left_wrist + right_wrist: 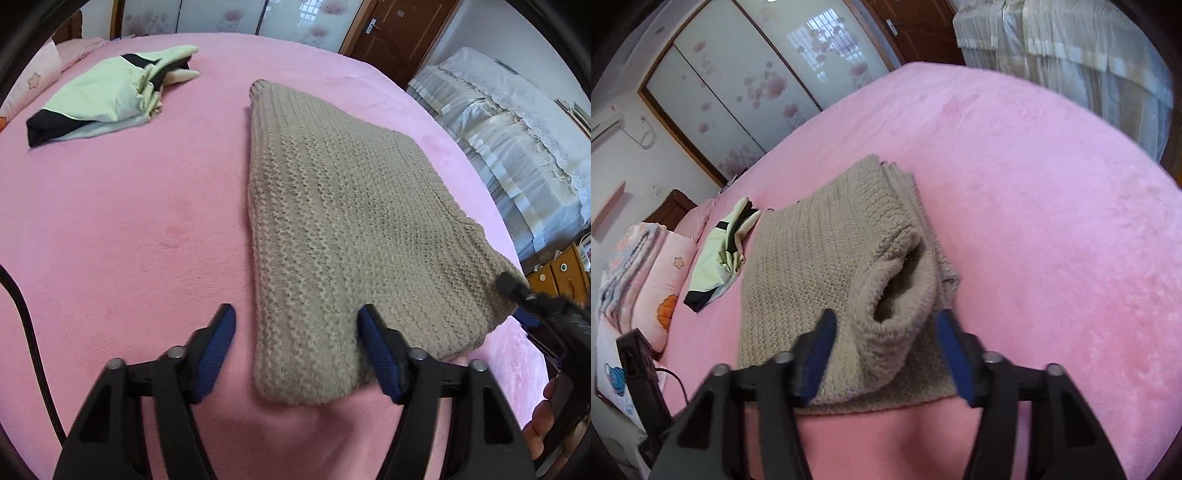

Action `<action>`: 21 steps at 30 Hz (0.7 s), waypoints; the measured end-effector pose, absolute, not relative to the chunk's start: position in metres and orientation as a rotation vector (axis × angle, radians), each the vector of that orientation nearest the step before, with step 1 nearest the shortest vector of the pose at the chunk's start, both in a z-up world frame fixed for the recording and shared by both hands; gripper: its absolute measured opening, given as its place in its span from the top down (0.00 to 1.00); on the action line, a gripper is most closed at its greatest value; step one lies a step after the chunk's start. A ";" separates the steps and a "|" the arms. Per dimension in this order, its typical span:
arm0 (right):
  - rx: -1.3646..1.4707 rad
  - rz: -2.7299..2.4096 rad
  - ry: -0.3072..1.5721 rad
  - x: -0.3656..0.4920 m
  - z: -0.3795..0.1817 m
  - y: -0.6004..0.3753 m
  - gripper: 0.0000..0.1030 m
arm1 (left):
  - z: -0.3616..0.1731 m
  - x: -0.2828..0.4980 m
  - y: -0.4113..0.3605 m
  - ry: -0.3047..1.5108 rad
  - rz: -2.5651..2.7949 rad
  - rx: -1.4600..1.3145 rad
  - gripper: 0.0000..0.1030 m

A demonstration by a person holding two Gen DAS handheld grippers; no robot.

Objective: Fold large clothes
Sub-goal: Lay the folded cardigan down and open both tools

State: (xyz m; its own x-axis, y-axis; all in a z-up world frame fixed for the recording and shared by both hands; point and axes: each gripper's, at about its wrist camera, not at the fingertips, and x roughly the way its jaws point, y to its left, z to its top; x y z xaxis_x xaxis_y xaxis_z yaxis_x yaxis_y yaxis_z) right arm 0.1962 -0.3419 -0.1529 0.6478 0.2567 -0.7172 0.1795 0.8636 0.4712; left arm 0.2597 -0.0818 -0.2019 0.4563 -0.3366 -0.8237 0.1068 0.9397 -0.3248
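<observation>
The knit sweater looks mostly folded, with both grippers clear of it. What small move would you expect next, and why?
Probably the right gripper flattening or tucking the rolled cuff: it stands up open on the beige sweater, whose remaining surface lies flat on the pink bed. Both grippers look open and empty, so either is free.

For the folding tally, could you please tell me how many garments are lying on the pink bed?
2. A beige knitted sweater lies folded near the grippers; a pale green and black garment lies farther away toward the pillows. Others may be out of view.
</observation>
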 end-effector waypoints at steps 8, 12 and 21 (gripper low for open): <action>0.755 -0.032 0.985 0.164 -0.235 -0.358 0.87 | -0.222 0.262 -0.105 1.068 -0.260 -0.130 0.71; 0.639 -0.063 0.947 0.161 -0.205 -0.353 0.80 | -0.202 0.256 -0.108 1.043 -0.276 -0.064 0.61; 0.208 -0.037 0.767 0.228 -0.099 -0.309 0.58 | -0.118 0.308 -0.124 0.836 -0.317 0.054 0.39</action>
State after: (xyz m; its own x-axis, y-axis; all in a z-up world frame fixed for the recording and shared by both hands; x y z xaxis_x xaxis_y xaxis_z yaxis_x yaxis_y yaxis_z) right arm 0.2282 -0.3087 -0.0988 0.7206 0.0424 -0.6920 0.1087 0.9789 0.1733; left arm 0.3085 -0.1242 -0.1177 0.6262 -0.2555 -0.7366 0.2978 0.9515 -0.0768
